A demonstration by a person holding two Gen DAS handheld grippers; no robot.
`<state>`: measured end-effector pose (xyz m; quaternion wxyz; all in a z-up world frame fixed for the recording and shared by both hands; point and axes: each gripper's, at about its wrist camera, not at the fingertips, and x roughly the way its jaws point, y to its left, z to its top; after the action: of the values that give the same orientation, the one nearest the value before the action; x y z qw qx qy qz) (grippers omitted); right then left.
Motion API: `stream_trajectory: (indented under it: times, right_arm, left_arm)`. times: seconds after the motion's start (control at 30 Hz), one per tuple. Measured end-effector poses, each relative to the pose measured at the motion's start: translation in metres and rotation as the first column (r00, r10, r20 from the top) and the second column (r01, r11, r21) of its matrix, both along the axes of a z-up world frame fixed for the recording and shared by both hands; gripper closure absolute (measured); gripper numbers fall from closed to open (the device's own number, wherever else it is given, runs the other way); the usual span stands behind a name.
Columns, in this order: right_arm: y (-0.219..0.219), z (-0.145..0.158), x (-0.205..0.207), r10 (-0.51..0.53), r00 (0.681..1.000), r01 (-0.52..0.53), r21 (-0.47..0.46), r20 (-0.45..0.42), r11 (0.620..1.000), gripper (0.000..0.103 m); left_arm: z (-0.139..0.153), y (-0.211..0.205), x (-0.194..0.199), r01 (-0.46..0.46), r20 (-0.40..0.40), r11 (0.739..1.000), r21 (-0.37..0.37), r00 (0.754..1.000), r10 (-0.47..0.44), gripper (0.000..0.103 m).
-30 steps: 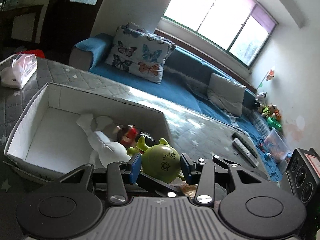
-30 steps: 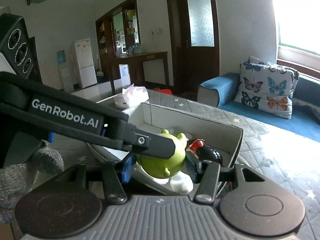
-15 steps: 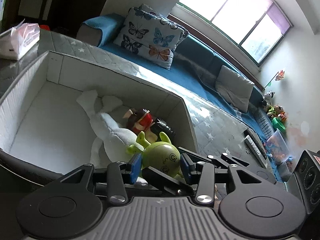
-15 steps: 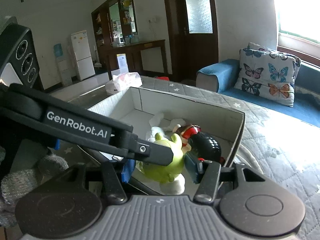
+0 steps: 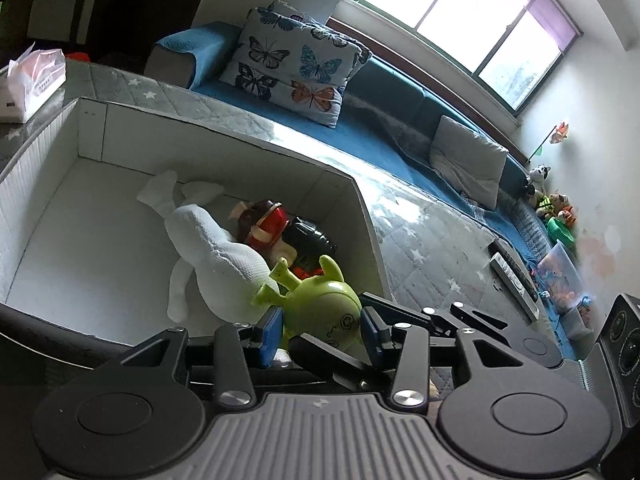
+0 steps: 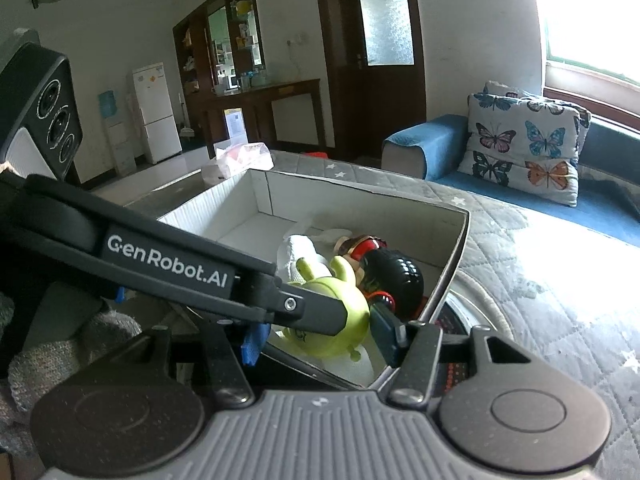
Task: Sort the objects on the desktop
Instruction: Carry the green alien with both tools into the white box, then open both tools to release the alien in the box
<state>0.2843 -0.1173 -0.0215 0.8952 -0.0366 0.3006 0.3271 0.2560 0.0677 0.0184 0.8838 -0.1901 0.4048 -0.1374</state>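
Observation:
A round green alien toy (image 5: 326, 314) sits between the blue pads of both grippers. My left gripper (image 5: 320, 334) is shut on it, and my right gripper (image 6: 320, 340) is shut on it from the other side; the toy (image 6: 328, 320) hangs over the near corner of the white cardboard box (image 5: 48, 200). In the box lie a white plush toy (image 5: 218, 256), a red and brown figure (image 5: 264, 226) and a black toy (image 5: 310, 238). The left gripper's arm crosses the right wrist view and hides part of the green toy.
The box (image 6: 360, 194) stands on a grey quilted surface (image 5: 432, 248). A tissue pack (image 5: 30, 80) lies beyond its far left corner. Remote controls (image 5: 514, 276) lie to the right. A blue sofa with a butterfly cushion (image 5: 296, 68) runs behind.
Both grippers have carried the green toy forward and down, from in front of the box wall to over its near corner, close above the white plush.

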Motion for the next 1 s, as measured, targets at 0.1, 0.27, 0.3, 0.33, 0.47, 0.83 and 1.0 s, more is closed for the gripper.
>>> stream_trajectory:
  times: [0.1,0.27,0.3,0.33,0.47,0.83,1.0]
  right_arm:
    - [-0.003,0.000,-0.001,-0.004,1.000,0.004,0.006,-0.001,1.000,0.047]
    - [-0.009,0.001,-0.005,-0.013,1.000,0.013,0.014,0.000,1.000,0.047]
    - [-0.010,0.002,-0.006,-0.014,1.000,0.014,0.015,0.001,1.000,0.047]
    - [-0.010,0.002,-0.007,-0.015,1.000,0.015,0.016,0.001,1.000,0.047]
    - [-0.012,0.003,-0.012,-0.017,1.000,0.017,0.015,0.007,1.000,0.047]
    - [-0.020,0.018,-0.038,-0.042,0.998,0.040,0.033,0.048,0.999,0.036]
    - [-0.026,0.020,-0.055,-0.057,0.997,0.055,0.041,0.060,0.998,0.026]
  left_arm:
    - [0.001,0.000,-0.002,0.003,0.004,1.000,0.000,1.000,-0.003,0.058]
    - [0.004,0.000,-0.005,-0.002,0.008,1.000,-0.001,1.000,0.002,0.059]
    - [0.004,0.000,-0.006,-0.002,0.009,1.000,-0.002,1.000,0.002,0.059]
    - [0.004,0.000,-0.007,-0.003,0.011,1.000,-0.002,1.000,0.003,0.059]
    - [0.007,0.001,-0.010,-0.008,0.017,1.000,-0.003,1.000,0.008,0.059]
    - [0.022,-0.006,-0.036,0.013,0.056,1.000,0.015,0.998,-0.014,0.059]
    - [0.026,-0.009,-0.056,0.023,0.075,0.999,0.033,0.997,-0.026,0.059]
